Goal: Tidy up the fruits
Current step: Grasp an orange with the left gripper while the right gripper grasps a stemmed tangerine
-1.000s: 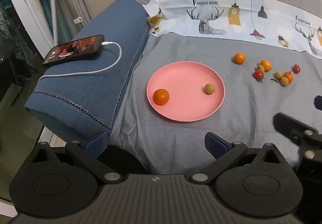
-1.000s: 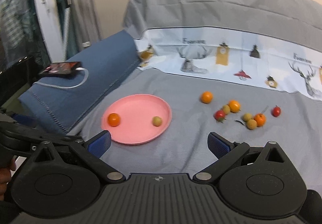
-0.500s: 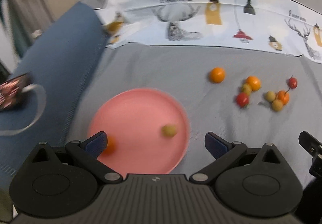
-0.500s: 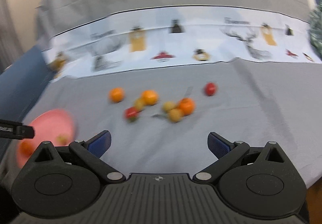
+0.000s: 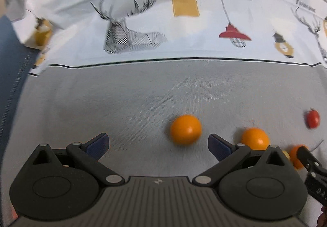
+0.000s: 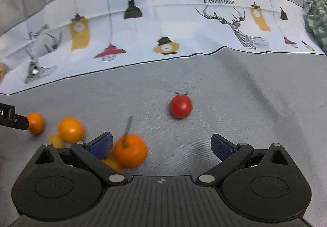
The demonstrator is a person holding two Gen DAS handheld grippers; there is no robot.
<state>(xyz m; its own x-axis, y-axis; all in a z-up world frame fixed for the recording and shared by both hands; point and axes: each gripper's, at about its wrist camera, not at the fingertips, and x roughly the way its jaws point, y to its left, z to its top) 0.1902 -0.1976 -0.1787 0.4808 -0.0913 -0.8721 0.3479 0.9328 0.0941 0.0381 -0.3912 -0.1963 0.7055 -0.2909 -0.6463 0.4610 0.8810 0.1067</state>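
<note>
Ahead of my left gripper, spread wide and empty, an orange fruit lies on the grey cloth. From the right wrist, my right gripper gapes too; a red tomato sits beyond it.

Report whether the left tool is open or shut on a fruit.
Open. The left tool has its blue pads spread wide over the grey cloth, and the round orange fruit lies loose ahead, between them, untouched.
</note>
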